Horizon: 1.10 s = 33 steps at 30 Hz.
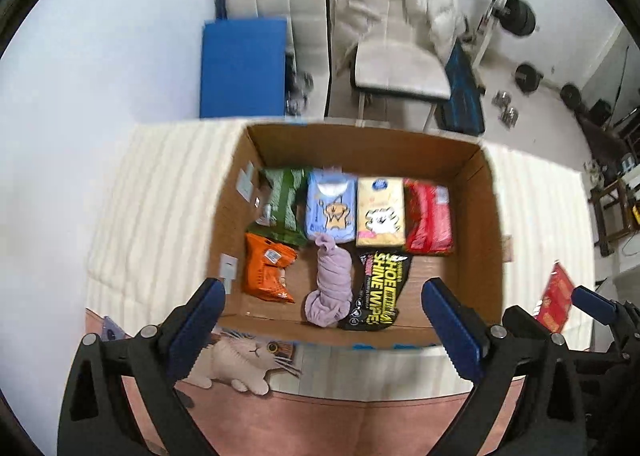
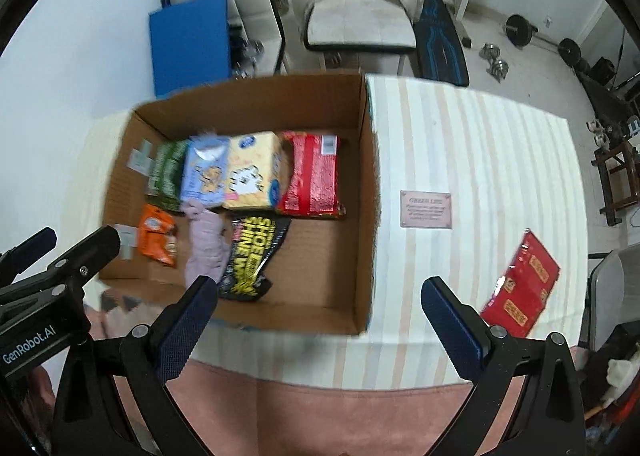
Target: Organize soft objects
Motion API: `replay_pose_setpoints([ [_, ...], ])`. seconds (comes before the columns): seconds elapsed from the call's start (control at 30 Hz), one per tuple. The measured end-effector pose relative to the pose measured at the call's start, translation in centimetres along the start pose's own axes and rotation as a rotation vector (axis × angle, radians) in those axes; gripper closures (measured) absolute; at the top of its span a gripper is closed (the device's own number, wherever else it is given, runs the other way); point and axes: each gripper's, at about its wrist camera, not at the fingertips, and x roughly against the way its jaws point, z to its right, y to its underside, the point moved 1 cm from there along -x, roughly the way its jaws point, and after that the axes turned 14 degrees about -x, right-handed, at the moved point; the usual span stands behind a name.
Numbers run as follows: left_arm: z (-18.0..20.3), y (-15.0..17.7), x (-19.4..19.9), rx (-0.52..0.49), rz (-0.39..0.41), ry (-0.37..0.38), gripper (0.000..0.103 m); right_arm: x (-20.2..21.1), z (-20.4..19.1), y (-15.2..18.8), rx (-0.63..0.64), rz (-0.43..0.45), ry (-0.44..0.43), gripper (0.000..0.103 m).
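One cardboard box stands on the striped cloth. Inside the box lie seven soft things: four packs in a row along its far wall, namely one green pack, one blue tissue pack, one yellow tissue pack and one red pack; nearer, one orange pouch, one rolled lilac cloth and one black shoe-wipes pack. Outside the box, one red packet and one small card.
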Motion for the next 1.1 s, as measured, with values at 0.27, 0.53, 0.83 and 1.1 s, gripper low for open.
replay_pose_setpoints([
  [0.27, -0.4, 2.2, 9.4, 0.022, 0.108, -0.029, 0.002, 11.2, 0.5, 4.1, 0.025, 0.137, -0.047, 0.000],
  [0.53, 0.2, 4.6, 16.1, 0.006, 0.175, -0.022, 0.002, 18.9, 0.8, 7.7, 0.057, 0.224, -0.086, 0.000],
  [0.83, 0.6, 6.5, 20.6, 0.012, 0.218, -0.015, 0.002, 24.4, 1.7, 10.5, 0.090, 0.300, -0.086, 0.000],
  [1.1, 1.2, 6.4, 21.5, -0.003, 0.266, -0.036, 0.002, 25.1, 2.5, 10.7, 0.063, 0.328, -0.073, 0.000],
])
